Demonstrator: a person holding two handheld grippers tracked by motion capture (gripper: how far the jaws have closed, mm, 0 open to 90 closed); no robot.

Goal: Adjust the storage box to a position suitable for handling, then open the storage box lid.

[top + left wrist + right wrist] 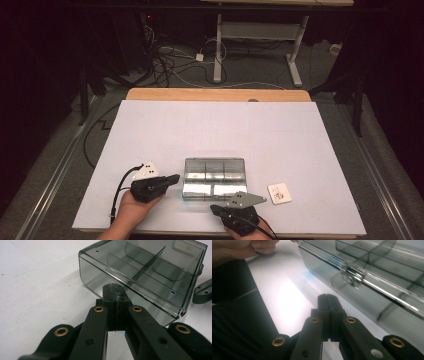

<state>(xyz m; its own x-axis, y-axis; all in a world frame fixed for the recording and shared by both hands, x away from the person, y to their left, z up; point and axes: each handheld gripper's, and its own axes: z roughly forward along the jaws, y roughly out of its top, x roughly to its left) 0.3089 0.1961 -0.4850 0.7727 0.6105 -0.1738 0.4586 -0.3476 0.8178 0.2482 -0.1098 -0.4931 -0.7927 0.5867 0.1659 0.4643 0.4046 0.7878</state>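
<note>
Both my claws are sitting fully closed, pads pressed together, nothing between them. My left gripper (171,179) is lying low, pointing right at the left end of the clear compartment box (214,178); in the left gripper view the tips (114,288) are just short of the box (142,272) wall below the lid seam, can't tell if they're touching. Lid is down, dividers (150,262) visible through it, compartments looking empty.

My right gripper (216,208) is sitting at the near edge of the box, tips aiming left along the front wall. In the right gripper view the tips (328,298) are sitting beside the front wall, with the latch (352,273) up and to the right of them, apart from it. The left hand (242,248) is showing beyond them, upper left.

Small white card (279,193) is lying on the white table sheet (215,125) to the right of my right claw, near the box's right corner, apart from both
</note>
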